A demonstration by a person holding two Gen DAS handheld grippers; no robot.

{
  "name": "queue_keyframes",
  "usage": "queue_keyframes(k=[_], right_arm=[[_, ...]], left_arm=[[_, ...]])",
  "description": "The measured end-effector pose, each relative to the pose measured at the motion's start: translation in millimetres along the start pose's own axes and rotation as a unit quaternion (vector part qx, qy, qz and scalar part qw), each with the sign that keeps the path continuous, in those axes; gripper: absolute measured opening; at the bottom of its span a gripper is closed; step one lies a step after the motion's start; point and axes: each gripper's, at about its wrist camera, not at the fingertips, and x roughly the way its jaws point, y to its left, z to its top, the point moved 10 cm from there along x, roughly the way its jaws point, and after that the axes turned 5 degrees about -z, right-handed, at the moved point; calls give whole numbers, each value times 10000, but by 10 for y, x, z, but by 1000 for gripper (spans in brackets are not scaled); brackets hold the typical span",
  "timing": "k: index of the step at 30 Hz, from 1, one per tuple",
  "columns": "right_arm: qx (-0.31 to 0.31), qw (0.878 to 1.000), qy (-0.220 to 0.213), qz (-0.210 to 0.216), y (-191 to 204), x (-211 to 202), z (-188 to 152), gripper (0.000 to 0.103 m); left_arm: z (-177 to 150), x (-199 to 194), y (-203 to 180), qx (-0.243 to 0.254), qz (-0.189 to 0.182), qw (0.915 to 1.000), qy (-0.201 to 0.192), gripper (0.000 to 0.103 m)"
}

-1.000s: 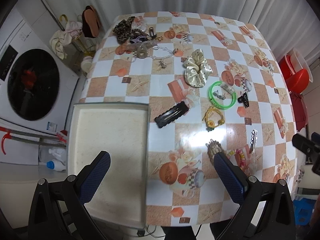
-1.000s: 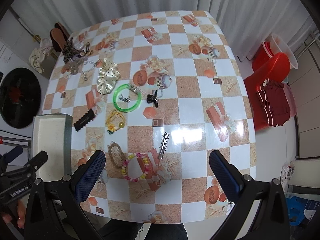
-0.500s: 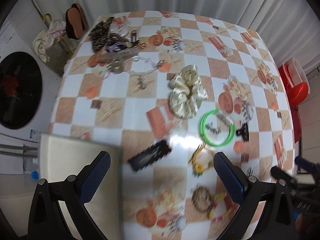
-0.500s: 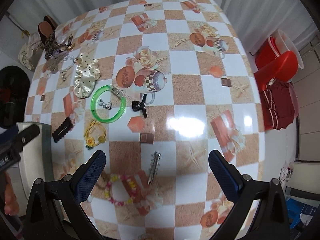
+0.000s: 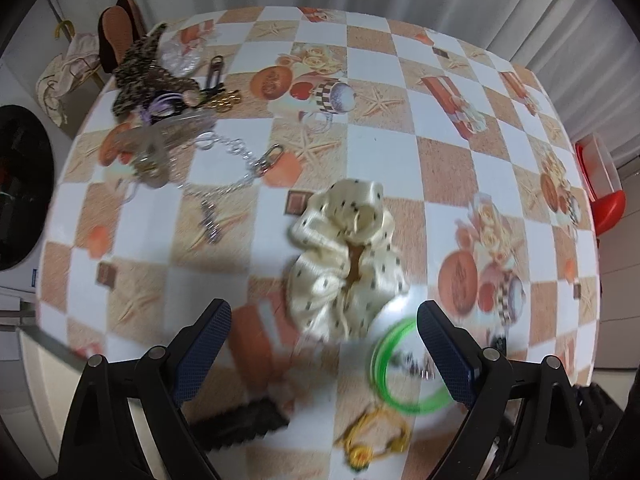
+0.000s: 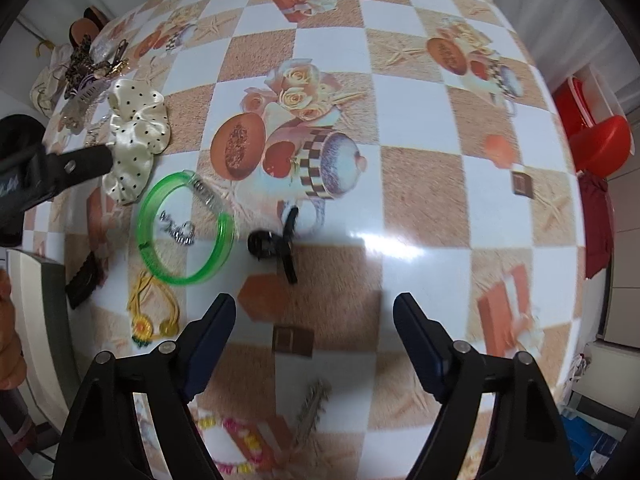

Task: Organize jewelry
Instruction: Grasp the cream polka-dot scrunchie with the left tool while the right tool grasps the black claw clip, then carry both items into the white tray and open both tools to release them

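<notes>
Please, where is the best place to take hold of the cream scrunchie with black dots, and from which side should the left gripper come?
Best guess: come straight down from above and pinch one puffy side of the cream scrunchie, across the ring's band. It lies flat and loose on the table, its soft folds standing up. The left gripper is open beside it. Avoid the near side, where the green bangle lies close.

Both cameras look steeply down along their own fingers at the checkered surface (image 5: pixel 372 148), close above it. The left view sits over the cream scrunchie (image 5: pixel 344 256); the right view sits further right, sharing that scrunchie (image 6: pixel 136 136) and the green bangle (image 6: pixel 186 228).
</notes>
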Motion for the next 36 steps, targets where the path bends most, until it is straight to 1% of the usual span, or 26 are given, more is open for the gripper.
queue_keyframes(k=[2,6,8,9,10,11,12,13,14,15,16,17,19,23,24,26,30,33,34,36], right_arm=[[-48,10000,-10,-3,29,61,44,82],[-121,9999,-46,-10,86,157,116,76],[-146,9998,-129,-57,100,171,160,75],[-172,9997,-177,-78,108,179,180,73],[-212,9994,-221,-129,116,180,197,71],[-262,9991,-269,-199,122,178,215,65],[-310,9987,-315,-260,127,172,230,57],[-344,9984,-344,-288,140,157,246,53],[-369,9982,-377,-292,177,150,276,42],[-385,9980,-404,-298,216,146,309,30],[-382,9980,-405,-286,217,127,301,30],[-347,9983,-392,-250,219,126,306,29],[-227,9988,-420,-127,207,99,320,25],[37,9990,-414,138,137,-2,304,25],[75,9990,-396,188,67,-50,255,25],[117,9988,-407,248,51,-94,222,25],[126,9982,-443,375,1,-271,131,25],[89,9975,-495,492,76,-443,75,25],[74,9973,-517,517,105,-439,39,25],[18,9964,-552,638,235,-567,-1,25]], left_arm=[[63,111,-22,-35,-14,10000,14,98],[126,272,-54,-9,20,10000,57,97],[143,342,-78,59,65,9999,84,84],[146,371,-90,86,56,9999,111,82],[141,397,-99,95,54,9998,141,76],[138,410,-102,115,104,9998,134,73],[143,409,-112,161,144,9997,98,70],[146,405,-126,205,148,9997,61,60],[153,391,-138,254,166,9995,11,50],[155,383,-147,287,161,9995,-2,45],[156,374,-152,292,137,9995,-7,37],[158,360,-154,279,101,9996,-12,33],[171,307,-159,251,43,9997,-71,33],[150,136,-182,307,-54,9993,-216,33],[133,82,-175,318,-50,9992,-234,33],[98,-41,-173,317,-95,9990,-289,33],[-71,-318,-75,212,-174,9989,-385,33],[-246,-569,67,126,-166,9986,-493,33],[-319,-647,133,81,-154,9985,-522,33],[-476,-786,292,-53,-122,9984,-556,33]])
